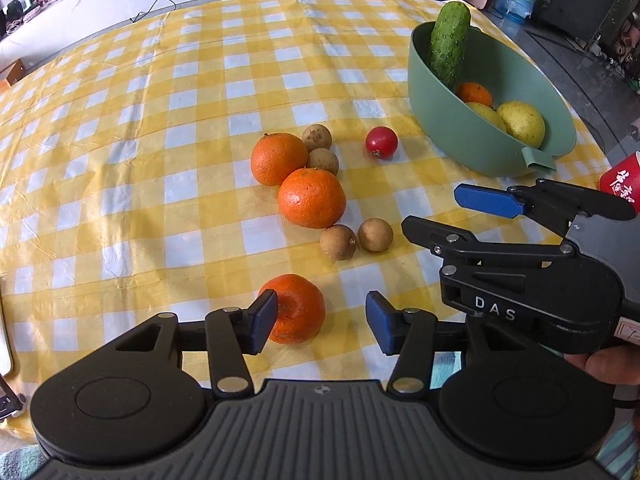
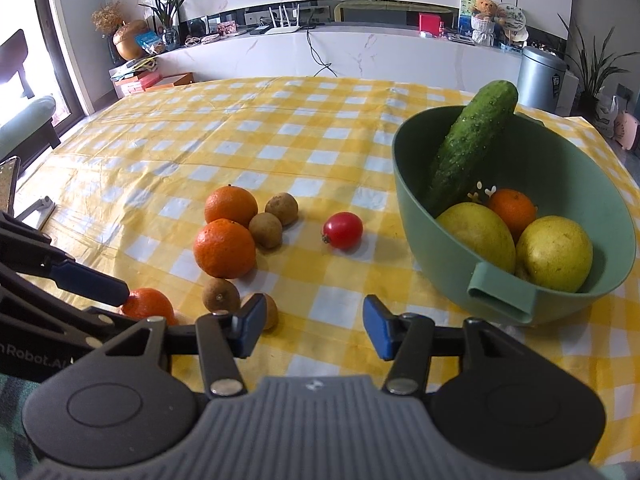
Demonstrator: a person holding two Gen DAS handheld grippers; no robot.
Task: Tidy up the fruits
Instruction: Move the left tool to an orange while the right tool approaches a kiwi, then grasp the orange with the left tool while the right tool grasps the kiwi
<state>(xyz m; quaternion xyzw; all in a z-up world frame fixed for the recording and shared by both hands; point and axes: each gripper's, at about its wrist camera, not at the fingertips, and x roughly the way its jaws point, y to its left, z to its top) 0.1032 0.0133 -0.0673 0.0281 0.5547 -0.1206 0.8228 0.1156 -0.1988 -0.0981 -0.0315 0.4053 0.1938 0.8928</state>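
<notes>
room: living room seen past the bench, white marble counter, wall screen, potted plants.
bench (image 2: 280, 128): covered by a yellow-and-white checked cloth.
left gripper (image 1: 322, 322): jaws part open, nothing clamped; left pad seen against the near orange (image 1: 298, 308), right pad clear of it with a gap. Contact at the left pad cannot be told.
right gripper (image 2: 314, 330): jaws part open, empty; bare cloth between the pads; one brown fruit (image 2: 270, 312) partly hidden behind its left pad.
loose fruit: two more oranges (image 1: 312, 198) ahead of the left gripper, touching each other; four small brown round fruits in all, two beside the oranges, two nearer; a red tomato (image 2: 343, 230) ahead of the right gripper, alone.
bowl (image 2: 412, 208): green, ahead and right of the right gripper; holds a cucumber (image 2: 468, 148) leaning on the rim, two yellow fruits (image 2: 554, 252), one orange.
other: phone at the left edge of the right wrist view.
</notes>
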